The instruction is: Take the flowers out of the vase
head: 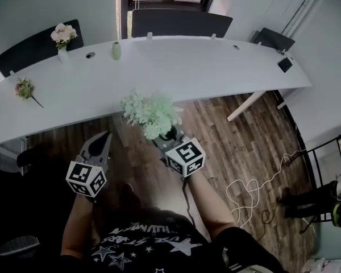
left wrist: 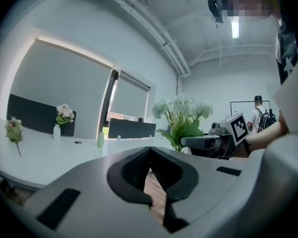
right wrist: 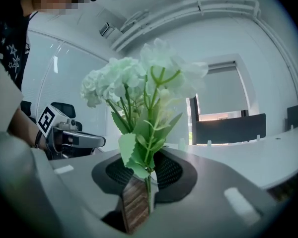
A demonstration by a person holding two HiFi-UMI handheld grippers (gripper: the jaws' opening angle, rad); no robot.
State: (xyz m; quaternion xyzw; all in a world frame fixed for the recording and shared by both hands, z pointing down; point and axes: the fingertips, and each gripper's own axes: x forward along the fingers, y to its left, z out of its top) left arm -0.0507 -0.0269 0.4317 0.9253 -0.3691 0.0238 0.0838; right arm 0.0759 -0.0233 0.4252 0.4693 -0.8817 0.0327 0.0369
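My right gripper is shut on the stem of a bunch of pale green-white flowers, held upright over the wooden floor in front of the long white table. In the right gripper view the stem stands between the pads and the blooms fill the middle. My left gripper is beside it on the left, shut and with nothing in it. On the table's far left stands a white vase with pink flowers. A small green vase stands further right, with nothing in it.
A single pink flower lies on the table's left end. Dark chairs line the far side. A white table leg slants to the floor, a white cable lies on the boards, and a person is at the right edge.
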